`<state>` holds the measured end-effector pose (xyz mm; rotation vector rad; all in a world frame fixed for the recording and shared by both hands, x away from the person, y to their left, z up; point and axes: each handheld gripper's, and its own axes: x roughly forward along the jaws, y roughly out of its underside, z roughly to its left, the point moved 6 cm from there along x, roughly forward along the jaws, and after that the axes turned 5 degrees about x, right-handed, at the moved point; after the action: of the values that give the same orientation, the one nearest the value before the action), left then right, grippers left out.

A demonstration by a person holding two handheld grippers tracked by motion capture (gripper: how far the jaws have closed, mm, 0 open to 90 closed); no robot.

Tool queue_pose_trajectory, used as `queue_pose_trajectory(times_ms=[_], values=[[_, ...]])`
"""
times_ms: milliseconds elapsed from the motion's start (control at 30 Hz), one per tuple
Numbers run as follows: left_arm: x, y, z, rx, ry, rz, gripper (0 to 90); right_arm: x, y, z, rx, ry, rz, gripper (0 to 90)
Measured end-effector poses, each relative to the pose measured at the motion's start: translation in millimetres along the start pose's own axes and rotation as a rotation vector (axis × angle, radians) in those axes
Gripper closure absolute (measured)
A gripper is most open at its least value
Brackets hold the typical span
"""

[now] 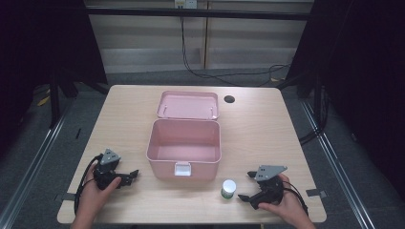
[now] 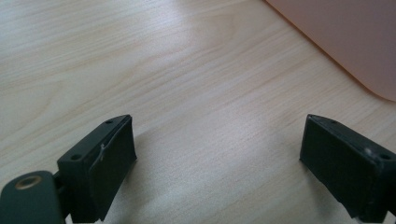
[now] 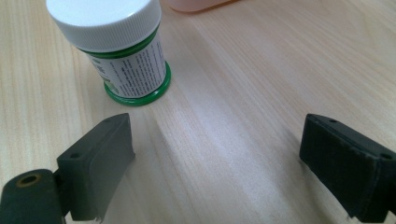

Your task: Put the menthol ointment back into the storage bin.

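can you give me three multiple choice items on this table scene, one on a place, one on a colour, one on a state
1. Where does the small jar stand?
A. inside the pink box
B. on the table in front of the box, near the right hand-held gripper
C. on the box lid

2. What colour is the jar's cap?
A. white
B. red
C. black

3. How is the pink box?
A. shut and latched
B. tipped on its side
C. open, lid laid back

Answers: 1 B, the jar sits on bare wood ahead of the open jaws. 2 A, the ribbed cap is white above a green band. 3 C, the high view looks into its empty inside.
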<state>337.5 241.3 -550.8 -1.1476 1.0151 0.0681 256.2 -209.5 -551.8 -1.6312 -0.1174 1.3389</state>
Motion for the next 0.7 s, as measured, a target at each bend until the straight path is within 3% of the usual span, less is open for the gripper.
queue_pose_trajectory(times_ms=[300, 433, 600, 633, 700], values=[[-0.2, 0.1, 0.2, 0.000, 0.002, 0.002, 9.8, -0.3, -0.5, 2.1, 0.027, 0.029, 0.012, 9.6], [-0.2, 0.1, 0.1, 0.000, 0.002, 0.002, 9.8, -1.2, -7.4, 7.5, 0.037, 0.047, 0.118, 14.1], [-0.1, 0.0, 0.1, 0.001, 0.002, 0.001, 9.8, -0.1, -17.4, 25.0, 0.012, 0.041, 0.309, 17.1], [-0.1, 0.0, 0.1, 0.001, 0.002, 0.001, 9.8, -0.1, -17.4, 25.0, 0.012, 0.041, 0.309, 17.1], [-0.1, 0.0, 0.1, 0.000, 0.002, 0.001, 9.8, 1.3, -22.1, 30.4, -0.007, 0.045, 0.360, 18.0]])
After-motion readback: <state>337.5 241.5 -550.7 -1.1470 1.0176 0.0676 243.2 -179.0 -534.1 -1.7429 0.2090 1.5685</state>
